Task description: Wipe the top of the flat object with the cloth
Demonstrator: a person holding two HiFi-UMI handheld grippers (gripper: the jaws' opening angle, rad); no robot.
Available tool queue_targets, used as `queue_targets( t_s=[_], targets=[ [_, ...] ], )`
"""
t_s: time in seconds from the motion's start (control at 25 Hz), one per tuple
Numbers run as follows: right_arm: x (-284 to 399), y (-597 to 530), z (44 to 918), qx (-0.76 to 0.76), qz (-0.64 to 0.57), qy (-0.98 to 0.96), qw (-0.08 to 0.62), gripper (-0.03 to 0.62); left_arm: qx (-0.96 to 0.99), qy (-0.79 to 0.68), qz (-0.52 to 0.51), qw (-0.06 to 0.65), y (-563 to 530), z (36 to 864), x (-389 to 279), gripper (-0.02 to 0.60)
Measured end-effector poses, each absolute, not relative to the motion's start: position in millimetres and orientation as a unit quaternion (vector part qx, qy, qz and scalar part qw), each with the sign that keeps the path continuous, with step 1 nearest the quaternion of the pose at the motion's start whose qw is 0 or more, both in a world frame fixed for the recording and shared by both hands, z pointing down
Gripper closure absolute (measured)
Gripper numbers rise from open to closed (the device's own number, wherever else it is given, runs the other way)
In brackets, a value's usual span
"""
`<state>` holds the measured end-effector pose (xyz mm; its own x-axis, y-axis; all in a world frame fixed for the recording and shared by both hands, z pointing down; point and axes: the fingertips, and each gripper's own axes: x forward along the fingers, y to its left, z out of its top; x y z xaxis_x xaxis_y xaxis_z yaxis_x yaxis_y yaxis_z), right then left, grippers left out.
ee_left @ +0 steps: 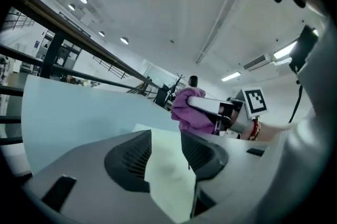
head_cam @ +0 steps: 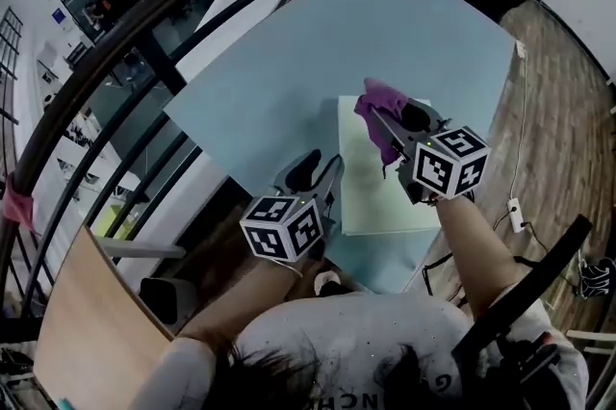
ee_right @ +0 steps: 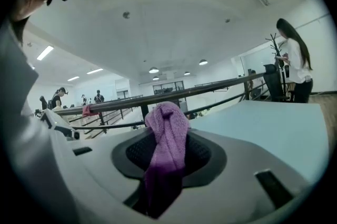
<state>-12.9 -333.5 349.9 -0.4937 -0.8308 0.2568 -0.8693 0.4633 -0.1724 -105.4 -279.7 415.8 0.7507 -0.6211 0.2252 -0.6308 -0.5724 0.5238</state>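
Pinching the purple cloth (head_cam: 377, 102), your right claw (head_cam: 385, 124) sits over the far left corner of the pale flat object (head_cam: 385, 196). Your left claw (head_cam: 318, 172), spread and gripping nothing, hovers at that object's left edge. The object lies near the surface's (head_cam: 289, 62) near right edge; bare surface stretches to the far edge. Print on your shirt (head_cam: 366, 341) is cut off, unreadable.

right gripper (ee_right: 168, 153) jaws clamped on the purple cloth (ee_right: 167, 123). It bunches up above the jaws and its tail hangs down between them. Pale blue table (ee_right: 274, 123) ahead right, dark railing (ee_right: 210, 91) behind, person (ee_right: 296, 62) standing far right.
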Motion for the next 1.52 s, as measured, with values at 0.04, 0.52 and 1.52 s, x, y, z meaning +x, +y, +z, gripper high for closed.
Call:
queue_targets(
  t_s=[0.04,0.52,1.52],
  targets=[
    [-16,-348,363,0.5,0.151,-0.849,0.084,0.462,0.882,-0.352,0.022,0.312,-283,431,-99,0.408],
    [-30,-413,479,0.504,0.186,-0.808,0.241,0.459,0.847,-0.304,0.107,0.423,-264,530,-55,0.348],
    [109,-404,489,0.583,0.143,-0.735,0.316,0.459,0.824,-0.31,0.104,0.462,-280,528,-63,0.365]
  ],
)
